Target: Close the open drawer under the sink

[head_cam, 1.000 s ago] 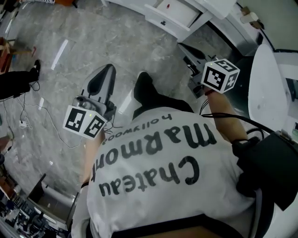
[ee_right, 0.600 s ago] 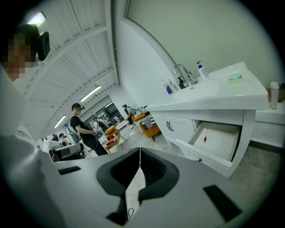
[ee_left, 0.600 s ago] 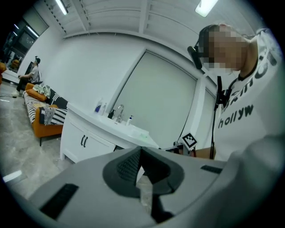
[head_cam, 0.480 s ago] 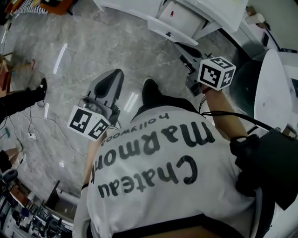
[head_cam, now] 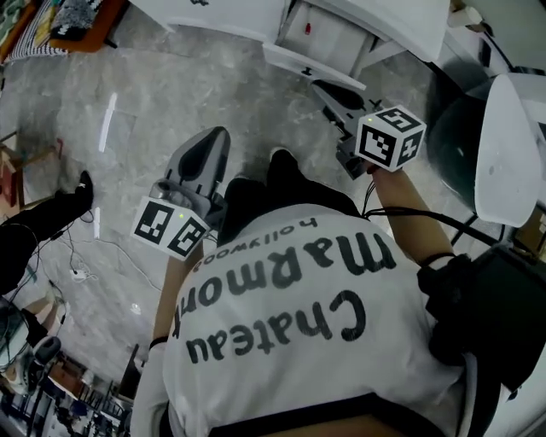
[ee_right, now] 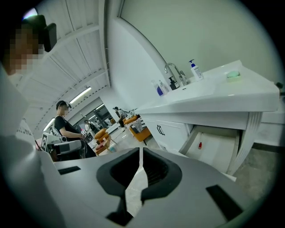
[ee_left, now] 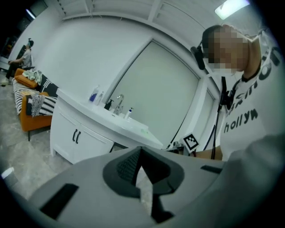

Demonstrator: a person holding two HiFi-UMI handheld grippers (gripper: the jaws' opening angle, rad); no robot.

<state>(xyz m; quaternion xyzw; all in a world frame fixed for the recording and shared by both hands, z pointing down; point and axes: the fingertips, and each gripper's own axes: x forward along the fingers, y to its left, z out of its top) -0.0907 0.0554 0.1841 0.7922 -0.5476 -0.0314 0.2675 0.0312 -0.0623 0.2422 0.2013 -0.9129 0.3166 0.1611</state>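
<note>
Two shut grippers, drawer (head_cam: 317,41) open
Neither left gripper (head_cam: 207,145) nor right gripper (head_cam: 331,90) holds anything; the drawer under the sink (ee_right: 202,91) awaits pushing in.

Head view looks steeply down; both gripper views face the sink counter (ee_right: 209,95).

The grey marbled floor (head_cam: 171,94) spreads under everything. At its far left stands an orange bench (head_cam: 85,38) with a striped cushion (head_cam: 32,24) on top, and a thin cable (head_cam: 78,273) trails over the left side. On the far side stands a white cabinet. Its counter (ee_right: 213,95) carries a tap (ee_right: 171,70), a pump bottle (ee_right: 194,70) just right of the tap, a green block (ee_right: 233,75) further right and small bottles (ee_right: 159,88) to the left. The open drawer (ee_right: 218,151) below holds a small red thing (ee_right: 200,145).
</note>
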